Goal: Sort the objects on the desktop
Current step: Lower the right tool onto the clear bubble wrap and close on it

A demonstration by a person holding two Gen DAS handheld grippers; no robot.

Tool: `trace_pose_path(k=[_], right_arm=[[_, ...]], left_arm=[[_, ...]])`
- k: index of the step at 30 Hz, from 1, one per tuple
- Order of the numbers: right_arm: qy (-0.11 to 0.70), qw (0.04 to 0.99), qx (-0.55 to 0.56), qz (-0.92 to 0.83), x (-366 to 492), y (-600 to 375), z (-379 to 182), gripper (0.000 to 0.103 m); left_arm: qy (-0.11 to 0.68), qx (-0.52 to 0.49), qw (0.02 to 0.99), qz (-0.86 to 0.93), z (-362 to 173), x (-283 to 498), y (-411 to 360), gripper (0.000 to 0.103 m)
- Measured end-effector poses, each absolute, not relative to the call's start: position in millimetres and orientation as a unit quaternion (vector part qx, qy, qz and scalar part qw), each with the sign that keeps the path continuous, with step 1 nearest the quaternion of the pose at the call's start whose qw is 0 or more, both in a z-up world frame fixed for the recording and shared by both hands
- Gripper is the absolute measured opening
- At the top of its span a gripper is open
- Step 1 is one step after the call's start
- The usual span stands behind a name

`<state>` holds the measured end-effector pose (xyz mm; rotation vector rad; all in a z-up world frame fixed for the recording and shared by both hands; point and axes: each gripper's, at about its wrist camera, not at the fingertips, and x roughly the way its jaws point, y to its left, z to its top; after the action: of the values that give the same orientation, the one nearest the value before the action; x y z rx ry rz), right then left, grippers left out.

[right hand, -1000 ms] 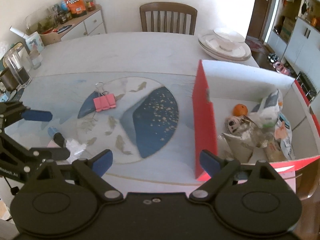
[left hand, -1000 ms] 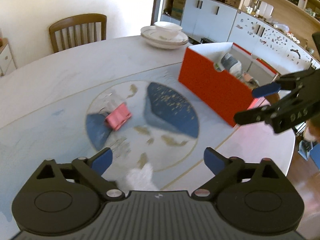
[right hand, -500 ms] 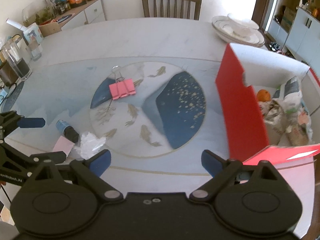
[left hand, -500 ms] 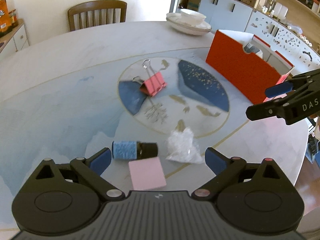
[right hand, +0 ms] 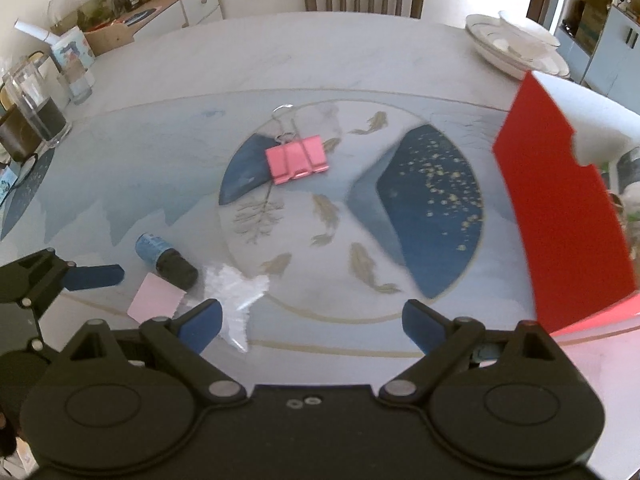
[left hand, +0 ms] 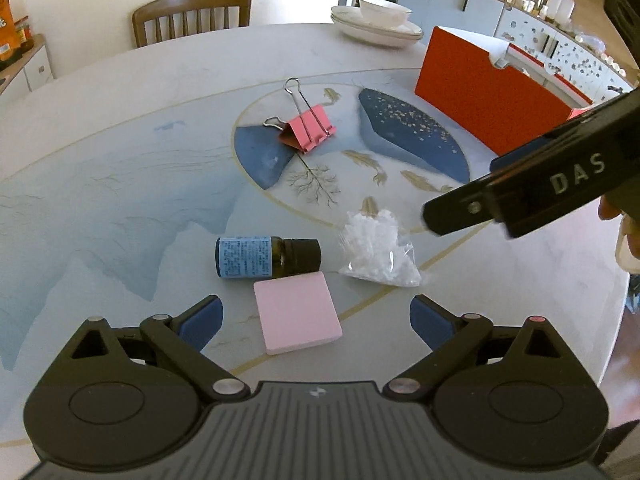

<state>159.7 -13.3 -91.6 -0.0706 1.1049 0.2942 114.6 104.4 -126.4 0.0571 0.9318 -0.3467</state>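
My left gripper [left hand: 316,322] is open and empty, low over the table's near edge. A pink sticky-note pad [left hand: 298,318] lies between its fingers. Just beyond lie a small dark bottle with a blue label [left hand: 266,258] on its side and a crumpled clear plastic bag [left hand: 378,250]. A pink binder clip [left hand: 308,128] lies at the table's middle. My right gripper [right hand: 312,320] is open and empty, right of the left gripper [right hand: 80,280], with the plastic bag [right hand: 236,292], the bottle [right hand: 166,256], the pad [right hand: 154,300] and the clip [right hand: 296,158] in its view. A red box [left hand: 492,100] stands at the right.
The red box [right hand: 560,208] holds several packets. Stacked white plates and a bowl [left hand: 376,20] sit at the far edge. A wooden chair [left hand: 192,16] stands behind the table. Glass jars [right hand: 36,116] stand at the far left. The table's edge [left hand: 560,320] curves close on the right.
Both grippers have swung left, away from the red box and toward the small objects. The left has come down close over the pad; the right finger now looms nearer in the left wrist view.
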Motion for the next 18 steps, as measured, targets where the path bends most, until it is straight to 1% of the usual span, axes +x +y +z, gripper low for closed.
trace_pose_path(k=[14, 18], right_arm=[[0.54, 0.828, -0.035, 0.146, 175.9, 28.4, -113.3, 0.093], [0.547, 0.823, -0.05, 0.145, 176.5, 34.5, -122.9, 0.09]], left_arm=[[0.444, 0.031, 0.886, -0.132, -136.9, 113.3, 109.9, 0.1], [0.443, 0.031, 0.886, -0.132, -137.2, 113.1, 109.8, 0.099]])
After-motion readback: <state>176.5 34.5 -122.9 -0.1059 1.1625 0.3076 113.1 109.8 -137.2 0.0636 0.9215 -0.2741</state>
